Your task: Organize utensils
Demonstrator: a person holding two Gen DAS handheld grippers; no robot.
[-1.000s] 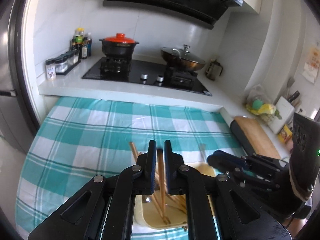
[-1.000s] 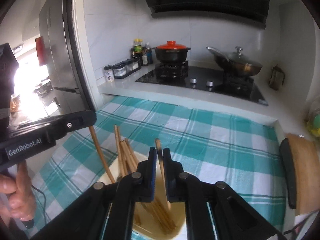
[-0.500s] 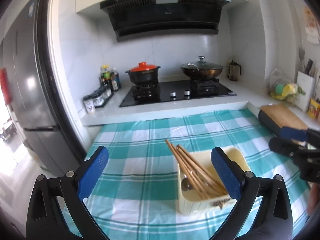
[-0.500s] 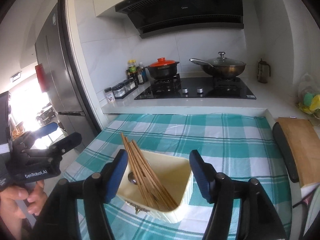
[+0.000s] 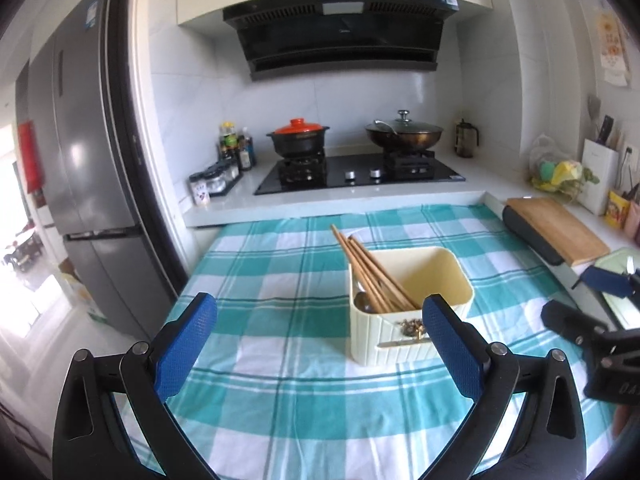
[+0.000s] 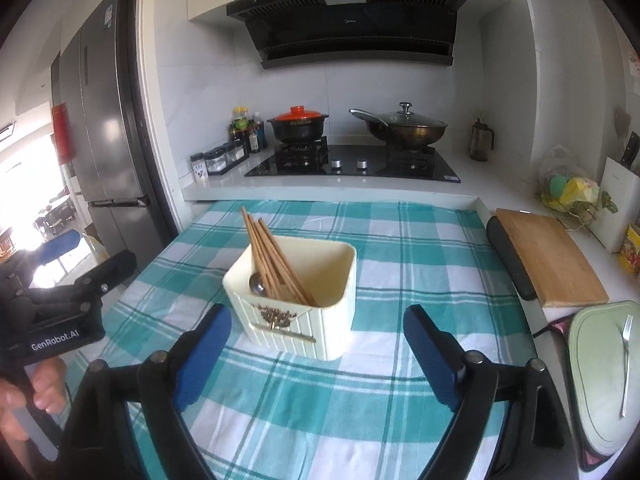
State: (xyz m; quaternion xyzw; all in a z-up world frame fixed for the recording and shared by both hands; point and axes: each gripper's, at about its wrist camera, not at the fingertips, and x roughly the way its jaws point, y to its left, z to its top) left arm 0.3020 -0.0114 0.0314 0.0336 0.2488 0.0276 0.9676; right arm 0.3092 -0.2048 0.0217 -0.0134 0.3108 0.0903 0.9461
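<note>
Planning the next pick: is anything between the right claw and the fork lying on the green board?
Nothing visible. The fork lies alone on the green board, right of the open right claw; only checked cloth lies between.

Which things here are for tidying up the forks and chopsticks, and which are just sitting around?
For the job:
- chopsticks, leaning in the cream holder
- spoon in that holder
- fork on the green tray
- left gripper and right gripper, both open

Just sitting around:
- red-lidded pot
- wok
- cutting board
- spice jars
- checked cloth
</note>
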